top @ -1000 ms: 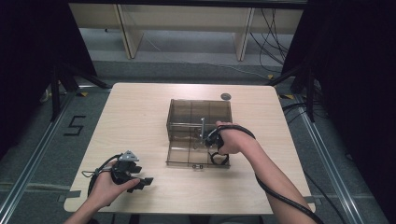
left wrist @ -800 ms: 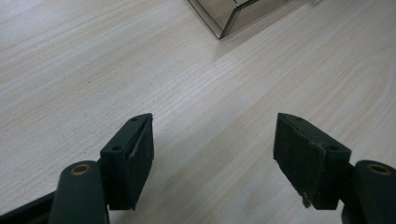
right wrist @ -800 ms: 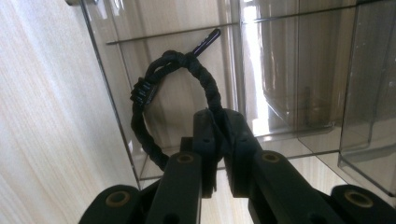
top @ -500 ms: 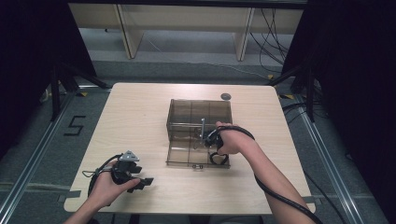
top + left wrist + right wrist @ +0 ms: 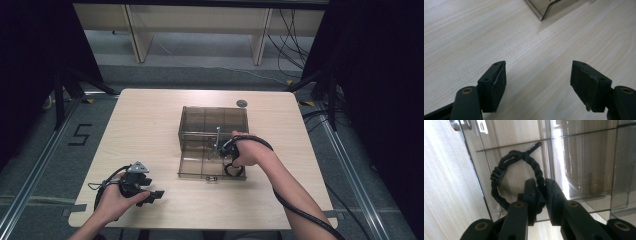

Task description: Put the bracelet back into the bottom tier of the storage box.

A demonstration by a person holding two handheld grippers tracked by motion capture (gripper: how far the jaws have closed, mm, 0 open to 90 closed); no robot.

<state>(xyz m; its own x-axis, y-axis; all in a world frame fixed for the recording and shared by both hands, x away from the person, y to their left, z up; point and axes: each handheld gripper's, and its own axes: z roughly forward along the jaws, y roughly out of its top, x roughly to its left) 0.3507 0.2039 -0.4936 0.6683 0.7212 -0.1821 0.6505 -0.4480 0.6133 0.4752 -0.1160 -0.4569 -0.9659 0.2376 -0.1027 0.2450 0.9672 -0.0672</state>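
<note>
While the left gripper (image 5: 150, 194) rests at the table's (image 5: 150, 125) near left corner, jaws wide apart and holding nothing, the right gripper (image 5: 541, 192) does the work. Its jaws are pinched on a black braided loop (image 5: 499, 176), knotted at the top, hanging over the open lid of a smoky clear box (image 5: 212, 135). Box sits mid-table, lid folded toward the person, dividers visible inside. Grip on the loop's lower arc likely keeps it hanging free for placing in, or lifting from, a compartment; which, cannot tell. Left hand (image 5: 112, 202) seems parked clear.
</note>
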